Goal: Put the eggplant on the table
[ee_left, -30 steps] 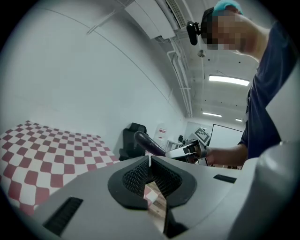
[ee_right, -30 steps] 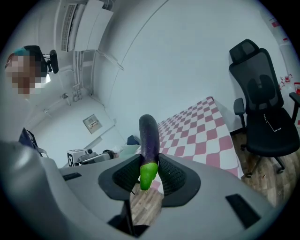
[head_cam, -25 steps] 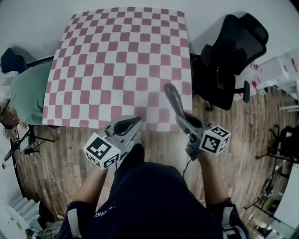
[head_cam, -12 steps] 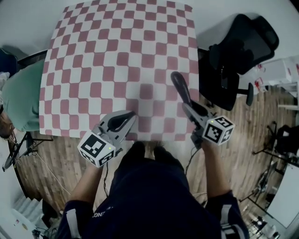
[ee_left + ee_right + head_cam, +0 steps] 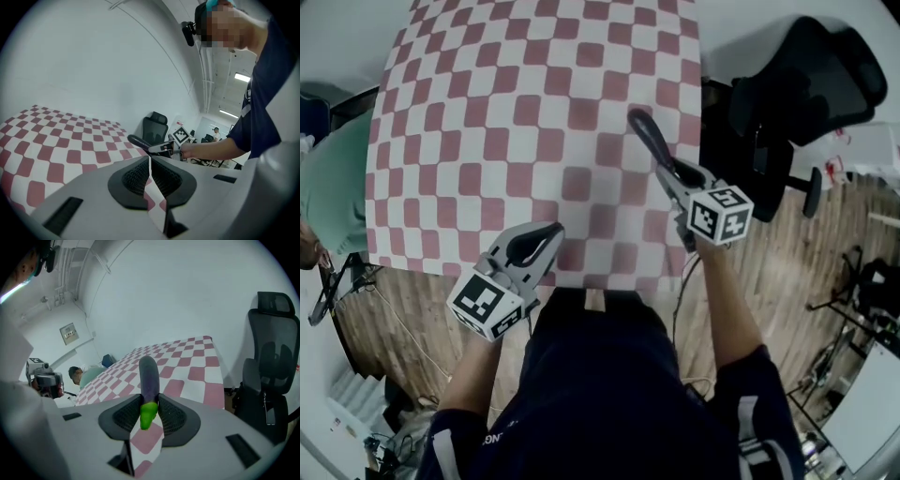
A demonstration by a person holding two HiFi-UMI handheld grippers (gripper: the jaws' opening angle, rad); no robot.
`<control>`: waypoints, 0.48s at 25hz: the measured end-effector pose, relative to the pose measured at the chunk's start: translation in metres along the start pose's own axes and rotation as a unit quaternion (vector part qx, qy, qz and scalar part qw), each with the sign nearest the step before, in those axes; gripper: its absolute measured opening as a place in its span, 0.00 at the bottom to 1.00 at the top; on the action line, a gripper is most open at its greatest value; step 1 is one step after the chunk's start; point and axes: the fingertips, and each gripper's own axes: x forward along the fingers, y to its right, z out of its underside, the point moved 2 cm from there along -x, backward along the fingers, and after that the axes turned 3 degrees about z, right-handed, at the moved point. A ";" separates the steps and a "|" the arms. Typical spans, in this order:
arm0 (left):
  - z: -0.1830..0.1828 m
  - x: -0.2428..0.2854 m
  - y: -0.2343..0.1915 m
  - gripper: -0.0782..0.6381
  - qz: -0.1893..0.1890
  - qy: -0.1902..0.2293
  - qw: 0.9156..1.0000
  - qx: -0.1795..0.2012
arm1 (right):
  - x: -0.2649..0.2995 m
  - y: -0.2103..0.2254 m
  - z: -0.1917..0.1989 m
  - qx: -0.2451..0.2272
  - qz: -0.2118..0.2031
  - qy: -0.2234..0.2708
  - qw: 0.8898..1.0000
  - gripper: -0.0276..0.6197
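Checked red-and-white table (image 5: 506, 112) fills the far part of my head view. Black office chair (image 5: 797, 94) stands just off its right edge, on wood floor (image 5: 806, 272). A person in a green shirt (image 5: 328, 187) is at its left edge. Both are well apart from my grippers.

Eggplant (image 5: 149, 373): long, slim, dark purple, w/ bright green stem end. Right gripper (image 5: 150, 411) is clamped on it right at that green end, pads pressing from both sides. The purple body sticks out past the jaws toward the far side, over the right part of the cloth. Can't tell if its tip touches the cloth.

Left gripper (image 5: 150, 174) is at the table's near edge, left of the right one, jaws closed together w/ nothing btw them.
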 end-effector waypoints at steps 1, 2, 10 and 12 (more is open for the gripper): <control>0.001 0.006 0.001 0.16 -0.004 -0.004 1.000 -0.004 | 0.007 0.008 0.000 -0.003 0.001 -0.004 1.000 0.23; 0.002 0.011 0.001 0.16 -0.007 -0.007 1.000 -0.007 | 0.014 0.017 0.000 -0.008 0.004 -0.006 1.000 0.23; 0.004 0.048 0.006 0.16 -0.027 -0.026 0.999 -0.021 | 0.060 0.070 0.001 -0.070 0.022 -0.038 0.997 0.23; 0.003 0.052 0.007 0.16 -0.032 -0.025 0.999 -0.025 | 0.068 0.076 0.005 -0.083 0.022 -0.051 0.995 0.23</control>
